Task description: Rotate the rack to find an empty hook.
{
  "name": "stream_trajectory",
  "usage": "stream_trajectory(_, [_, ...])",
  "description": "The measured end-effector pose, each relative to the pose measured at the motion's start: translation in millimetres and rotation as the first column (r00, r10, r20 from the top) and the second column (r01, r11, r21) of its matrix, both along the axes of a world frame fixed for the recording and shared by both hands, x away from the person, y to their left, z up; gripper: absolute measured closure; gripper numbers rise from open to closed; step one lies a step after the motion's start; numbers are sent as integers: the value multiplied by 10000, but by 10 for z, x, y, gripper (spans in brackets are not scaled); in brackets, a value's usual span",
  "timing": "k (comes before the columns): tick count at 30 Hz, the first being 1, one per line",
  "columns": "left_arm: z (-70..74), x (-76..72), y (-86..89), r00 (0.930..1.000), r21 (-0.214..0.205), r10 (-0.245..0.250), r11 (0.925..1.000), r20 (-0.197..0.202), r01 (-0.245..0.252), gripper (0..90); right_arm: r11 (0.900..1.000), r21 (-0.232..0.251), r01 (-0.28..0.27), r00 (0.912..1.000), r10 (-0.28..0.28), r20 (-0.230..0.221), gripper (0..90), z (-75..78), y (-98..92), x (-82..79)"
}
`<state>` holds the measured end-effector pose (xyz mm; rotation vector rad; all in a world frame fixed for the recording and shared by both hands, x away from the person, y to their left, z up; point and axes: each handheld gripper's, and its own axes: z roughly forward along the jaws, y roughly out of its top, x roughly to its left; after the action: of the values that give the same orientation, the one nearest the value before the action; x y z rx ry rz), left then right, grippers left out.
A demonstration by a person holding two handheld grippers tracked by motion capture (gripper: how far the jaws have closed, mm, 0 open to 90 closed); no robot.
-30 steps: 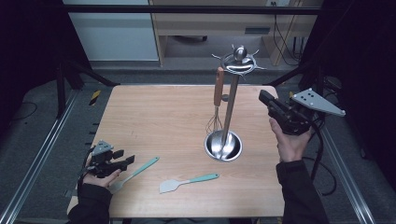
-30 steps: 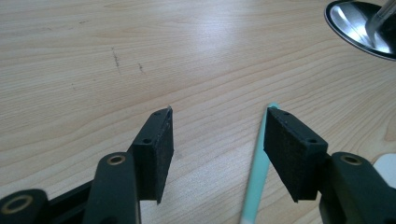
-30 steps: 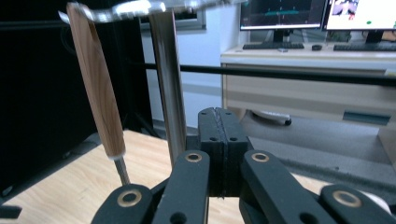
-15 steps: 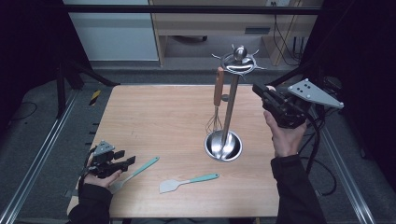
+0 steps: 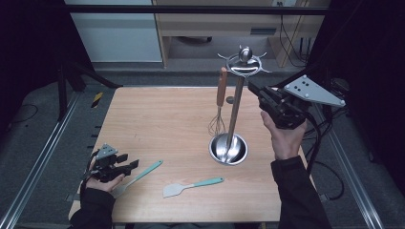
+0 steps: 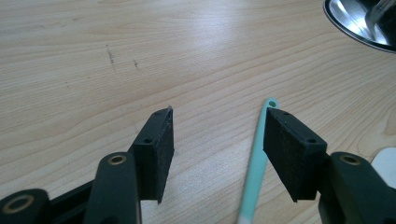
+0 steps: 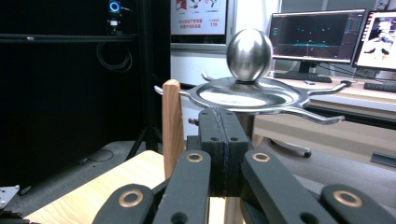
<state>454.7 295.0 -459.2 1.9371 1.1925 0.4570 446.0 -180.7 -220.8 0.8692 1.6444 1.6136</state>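
The light wooden worktop (image 5: 157, 124) carries a tall polished steel utensil stand with a round dished base (image 5: 229, 145), from which a wire whisk with a wooden handle (image 5: 220, 93) is hung. The right tool (image 5: 255, 90) is held beside the stand's hooked top ring, jaws pressed together on nothing; contact there could tip the stand or unhook the whisk. The left tool (image 6: 217, 140) is spread wide over the thin mint-green spatula handle (image 6: 257, 163), nothing gripped; a misaligned closure could push it aside.

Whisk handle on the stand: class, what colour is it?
The whisk handle is light brown wood, clearest in the right gripper view.
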Motion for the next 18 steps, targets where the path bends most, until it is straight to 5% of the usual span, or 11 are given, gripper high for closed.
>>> stream_trajectory(18, [-6, 4, -4, 10000, 77, -32, 10000, -47, 32, 428, 9992, -181, -357, 9992, 353, -196, 900, -7, 178, 45])
